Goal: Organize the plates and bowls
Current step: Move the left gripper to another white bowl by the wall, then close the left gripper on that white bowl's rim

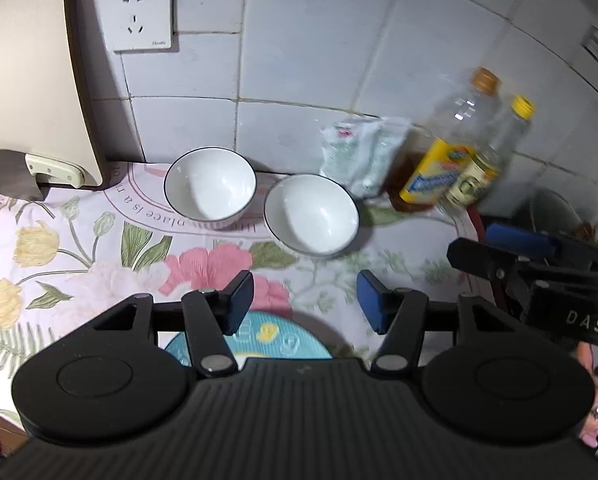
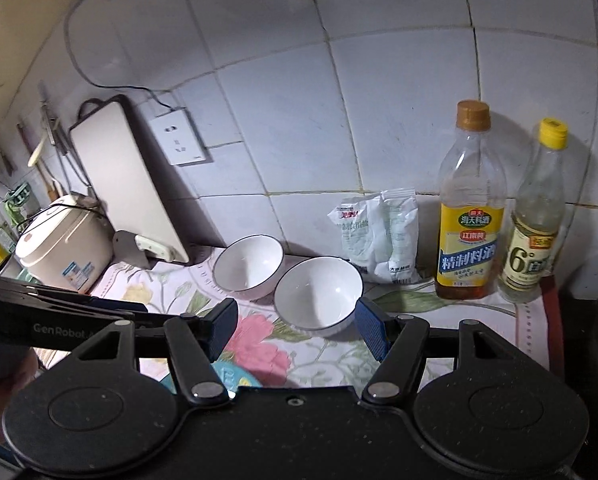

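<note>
So far unstacked: two white bowls [image 1: 209,184] [image 1: 311,215] sit apart beyond the blue plate [image 1: 255,340]. Left gripper [image 1: 305,306] and right gripper [image 2: 297,330] hover released, empty.

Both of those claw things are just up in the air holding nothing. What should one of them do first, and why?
Probably lower the right gripper onto the rim of the nearer white bowl, to lift it into the far bowl. Both bowls stand empty and upright, side by side on the floral cloth, so they look stackable. The right gripper's open jaws already frame the nearer bowl; the left gripper is open too.
</note>
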`<act>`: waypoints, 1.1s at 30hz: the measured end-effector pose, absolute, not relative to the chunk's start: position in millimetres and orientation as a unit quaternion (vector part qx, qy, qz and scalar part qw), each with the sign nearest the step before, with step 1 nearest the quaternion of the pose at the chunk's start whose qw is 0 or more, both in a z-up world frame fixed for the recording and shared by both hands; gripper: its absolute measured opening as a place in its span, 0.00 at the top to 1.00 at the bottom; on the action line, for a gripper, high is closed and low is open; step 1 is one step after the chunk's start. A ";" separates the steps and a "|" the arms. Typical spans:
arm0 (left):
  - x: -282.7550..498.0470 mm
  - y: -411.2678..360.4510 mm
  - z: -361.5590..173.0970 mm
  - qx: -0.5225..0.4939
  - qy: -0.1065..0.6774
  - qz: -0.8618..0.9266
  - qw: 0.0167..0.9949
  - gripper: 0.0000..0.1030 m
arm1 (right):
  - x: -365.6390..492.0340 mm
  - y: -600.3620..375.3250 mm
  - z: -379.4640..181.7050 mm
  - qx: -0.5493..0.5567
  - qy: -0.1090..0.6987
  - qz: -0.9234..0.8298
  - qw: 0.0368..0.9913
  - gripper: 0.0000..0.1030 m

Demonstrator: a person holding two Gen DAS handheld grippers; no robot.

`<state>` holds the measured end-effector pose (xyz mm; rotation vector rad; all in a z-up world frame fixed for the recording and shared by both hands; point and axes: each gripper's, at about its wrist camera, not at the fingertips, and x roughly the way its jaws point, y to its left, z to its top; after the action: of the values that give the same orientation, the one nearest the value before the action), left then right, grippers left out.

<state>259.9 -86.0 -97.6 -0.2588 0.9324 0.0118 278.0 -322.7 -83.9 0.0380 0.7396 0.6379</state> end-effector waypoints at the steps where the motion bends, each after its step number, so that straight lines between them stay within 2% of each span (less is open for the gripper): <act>1: 267.4 -83.0 -103.1 -0.130 0.448 0.009 0.884 0.46 | 286.2 -321.2 -87.6 0.020 0.360 0.306 0.881 0.32; 14: 346.4 -77.0 -187.5 -0.143 0.482 0.044 0.863 0.48 | 379.9 -291.0 -174.1 0.027 0.437 0.288 0.852 0.33; 19: 366.5 -74.7 -213.5 -0.152 0.482 0.063 0.861 0.53 | 399.5 -282.4 -200.4 0.043 0.455 0.284 0.843 0.36; 27: 385.3 -67.2 -241.3 -0.176 0.503 0.067 0.843 0.67 | 421.6 -274.8 -227.5 0.054 0.487 0.266 0.830 0.53; 32: 387.9 -69.1 -246.0 -0.188 0.505 0.054 0.841 0.84 | 426.0 -272.3 -233.4 0.063 0.499 0.261 0.824 0.56; 33: 389.0 -70.2 -246.5 -0.187 0.505 0.051 0.841 0.86 | 427.2 -271.5 -234.9 0.064 0.502 0.259 0.823 0.62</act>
<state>389.0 -70.2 -246.5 -0.3946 1.0675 0.1068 427.2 -271.5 -234.9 0.1359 1.0686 0.5509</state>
